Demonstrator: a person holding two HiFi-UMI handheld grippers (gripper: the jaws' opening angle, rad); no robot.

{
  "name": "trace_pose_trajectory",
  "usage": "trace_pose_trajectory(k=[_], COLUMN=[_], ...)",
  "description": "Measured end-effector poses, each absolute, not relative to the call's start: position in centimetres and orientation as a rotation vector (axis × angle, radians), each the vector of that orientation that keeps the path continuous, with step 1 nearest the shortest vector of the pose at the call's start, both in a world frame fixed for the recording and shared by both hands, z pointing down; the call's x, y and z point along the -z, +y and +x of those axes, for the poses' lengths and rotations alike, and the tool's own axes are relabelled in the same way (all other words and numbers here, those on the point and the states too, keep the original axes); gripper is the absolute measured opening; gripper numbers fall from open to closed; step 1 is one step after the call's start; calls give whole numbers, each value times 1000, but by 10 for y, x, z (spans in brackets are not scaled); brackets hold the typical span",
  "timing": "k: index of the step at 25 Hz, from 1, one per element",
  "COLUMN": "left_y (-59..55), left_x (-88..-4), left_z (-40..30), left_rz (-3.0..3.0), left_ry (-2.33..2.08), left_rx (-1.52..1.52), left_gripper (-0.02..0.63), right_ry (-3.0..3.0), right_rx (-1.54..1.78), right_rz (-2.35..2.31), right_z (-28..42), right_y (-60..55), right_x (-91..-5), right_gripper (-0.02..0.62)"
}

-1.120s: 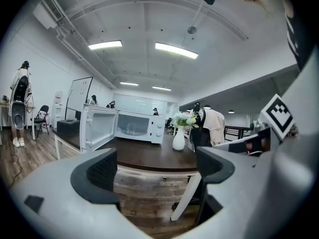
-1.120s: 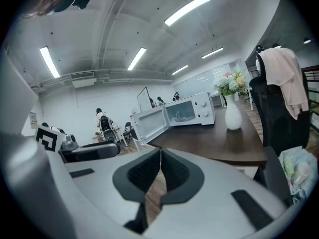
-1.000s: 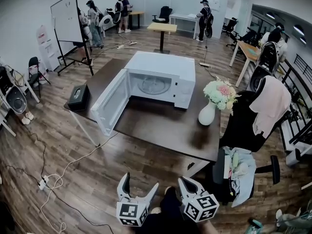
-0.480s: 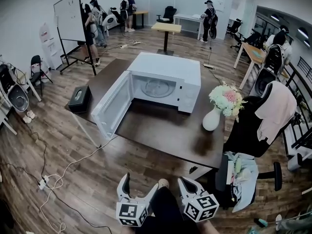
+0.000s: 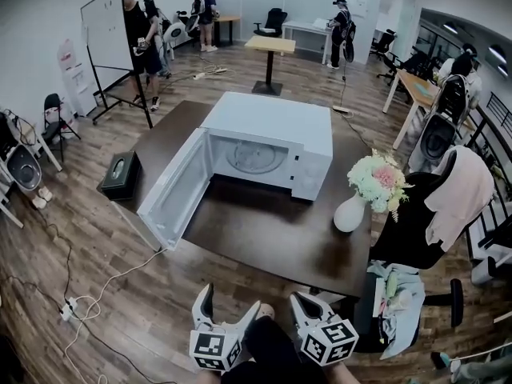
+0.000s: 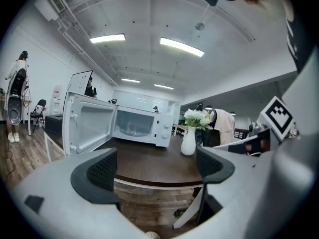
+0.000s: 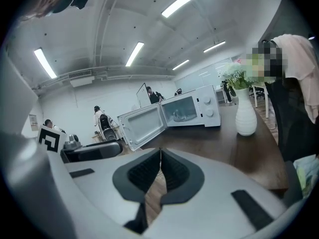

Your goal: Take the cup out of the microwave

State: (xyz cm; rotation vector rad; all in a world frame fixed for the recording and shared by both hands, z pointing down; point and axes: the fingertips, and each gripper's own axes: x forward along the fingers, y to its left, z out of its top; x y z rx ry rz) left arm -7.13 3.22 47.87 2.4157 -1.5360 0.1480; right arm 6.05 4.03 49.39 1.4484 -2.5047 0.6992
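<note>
Microwave [image 5: 272,122] nearer, door [image 5: 172,190] swung wide

We carry two pale grey grippers with smooth, rounded shells. The left gripper [image 5: 230,304] and the right gripper [image 5: 302,298] each bear a cube printed with black-and-white square markers: the left cube [image 5: 214,349] and the right cube [image 5: 328,341]. Our fingers are lined with dark pads [image 6: 102,171] that have a fine, grid-like grain. Short dark strips [image 7: 247,202] sit on the right gripper's shell. Between the cubes we wear dark clothing [image 5: 272,354].
</note>
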Motion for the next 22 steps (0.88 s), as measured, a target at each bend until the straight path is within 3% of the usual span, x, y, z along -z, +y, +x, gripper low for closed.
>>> trace_pose_trajectory(k=[22], left_y=[-141], left_x=[-474], left_z=[-54], left_rz=[2443], left_ry=[-1486], left_rx=[-150], left_gripper=[472], right_ry=[-2514], right_rx=[-748], right_rz=[1412], right_z=[68], right_y=[-123], right_x=[-499], right_gripper=[-6])
